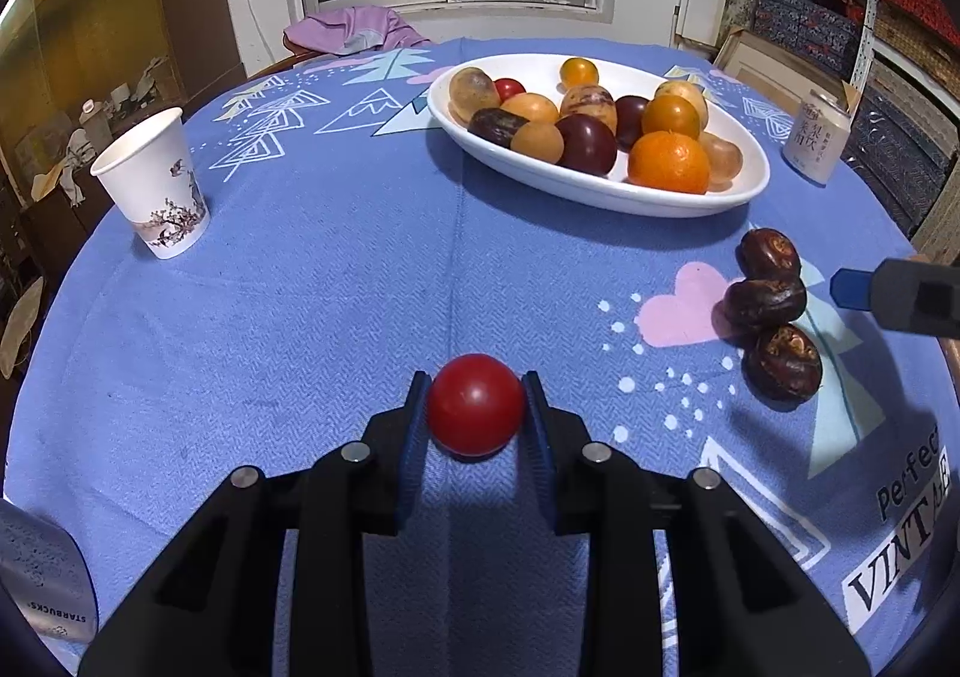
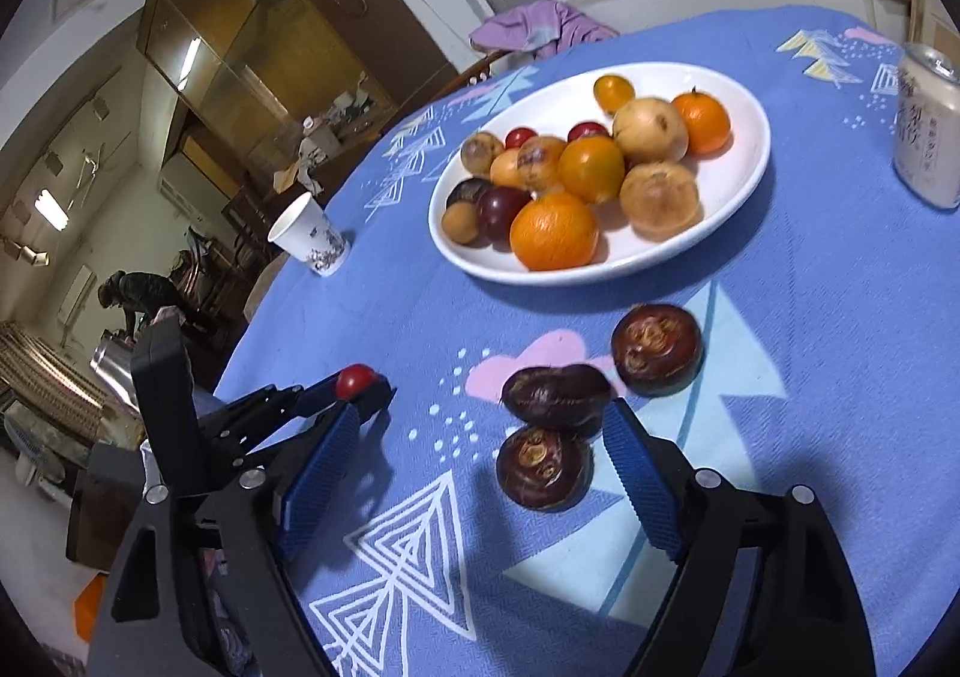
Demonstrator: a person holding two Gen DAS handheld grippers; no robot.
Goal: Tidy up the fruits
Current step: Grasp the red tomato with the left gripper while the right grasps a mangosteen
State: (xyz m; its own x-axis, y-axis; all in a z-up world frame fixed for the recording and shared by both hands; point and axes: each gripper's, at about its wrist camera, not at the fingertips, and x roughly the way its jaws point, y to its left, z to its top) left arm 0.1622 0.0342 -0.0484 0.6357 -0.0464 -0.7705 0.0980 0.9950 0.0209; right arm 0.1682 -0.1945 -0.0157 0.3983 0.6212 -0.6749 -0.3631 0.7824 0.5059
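Left claw [image 1: 475, 407], one tomato [image 1: 476, 404]

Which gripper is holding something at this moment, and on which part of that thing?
The left gripper is shut on the small round red tomato, pads on its two opposite sides. The right gripper is open and holds nothing.

Red tomato [image 1: 476, 404] on cloth; three dark chestnuts [image 2: 555, 395] clustered — plate [image 2: 744, 185] heaped.

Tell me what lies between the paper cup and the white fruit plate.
Nothing: between the paper cup and the white plate only bare blue tablecloth with printed tree patterns shows, clearest in the left wrist view.
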